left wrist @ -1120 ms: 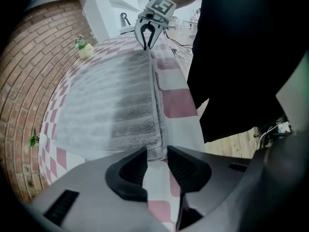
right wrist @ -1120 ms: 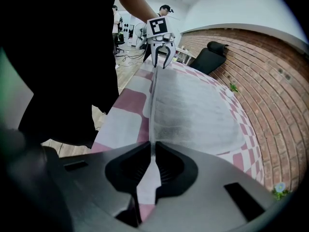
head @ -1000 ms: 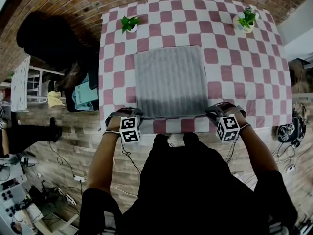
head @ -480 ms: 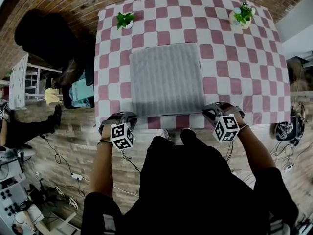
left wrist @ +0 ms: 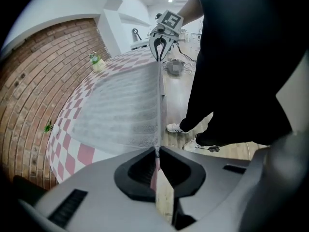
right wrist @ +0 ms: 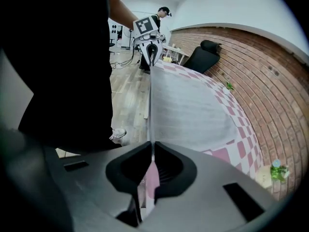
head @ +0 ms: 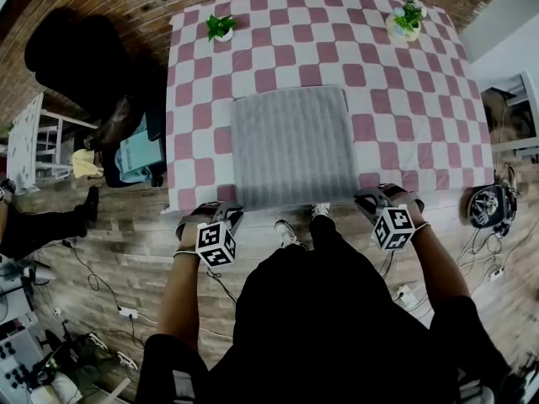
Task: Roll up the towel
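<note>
Towel (head: 293, 146) corners hide inside clamped jaws of left gripper (left wrist: 157, 150), right gripper (right wrist: 151, 146).

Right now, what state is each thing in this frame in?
Towel: spread flat, unrolled, near edge pinched at both corners.
Left gripper: shut on the towel's near-left corner.
Right gripper: shut on the towel's near-right corner.
Left potted plant: upright.
Right potted plant: upright.

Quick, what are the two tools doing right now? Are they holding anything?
Left tool: closed, pinching the towel at its near edge.
Right tool: closed, pinching the same edge of the towel.
</note>
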A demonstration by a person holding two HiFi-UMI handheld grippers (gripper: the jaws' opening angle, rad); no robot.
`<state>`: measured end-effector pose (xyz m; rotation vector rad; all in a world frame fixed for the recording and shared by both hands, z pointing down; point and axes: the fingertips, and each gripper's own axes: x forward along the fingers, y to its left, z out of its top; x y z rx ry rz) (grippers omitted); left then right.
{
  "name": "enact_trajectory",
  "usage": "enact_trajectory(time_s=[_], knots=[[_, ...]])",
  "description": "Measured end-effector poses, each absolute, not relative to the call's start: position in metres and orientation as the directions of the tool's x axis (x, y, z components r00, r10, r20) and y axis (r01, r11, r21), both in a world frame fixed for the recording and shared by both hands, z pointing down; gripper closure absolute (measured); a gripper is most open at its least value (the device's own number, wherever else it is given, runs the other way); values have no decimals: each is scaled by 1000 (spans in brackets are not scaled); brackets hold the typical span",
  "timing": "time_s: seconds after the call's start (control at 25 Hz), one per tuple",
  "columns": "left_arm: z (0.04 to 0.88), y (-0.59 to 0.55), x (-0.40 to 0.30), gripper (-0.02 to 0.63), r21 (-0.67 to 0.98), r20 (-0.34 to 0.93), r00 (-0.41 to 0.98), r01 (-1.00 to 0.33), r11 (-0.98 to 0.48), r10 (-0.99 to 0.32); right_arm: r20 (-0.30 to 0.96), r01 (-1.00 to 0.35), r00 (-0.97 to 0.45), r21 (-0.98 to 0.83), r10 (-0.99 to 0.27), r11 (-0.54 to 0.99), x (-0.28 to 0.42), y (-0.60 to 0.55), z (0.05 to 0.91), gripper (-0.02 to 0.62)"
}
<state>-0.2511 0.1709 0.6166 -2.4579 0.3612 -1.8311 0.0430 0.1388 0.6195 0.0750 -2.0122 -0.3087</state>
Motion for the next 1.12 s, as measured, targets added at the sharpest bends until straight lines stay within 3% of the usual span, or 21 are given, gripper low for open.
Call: enact_trajectory(time_s=[0.4,0.8,1.12], knots=[[594,186,-259,578,-253,902,322,-142,-957,-286,861,19,-432,305,-267,952,38,171,597,577],[546,74,-271,577,-450,825,294,-175,-876,-483,727,-125,-468,508,-502,852,27,56,548,575],[559,-21,-280,575,-508,804,206,-249,-825,-557,707,-206,-432,527,-560,825,18,-33,555,574]])
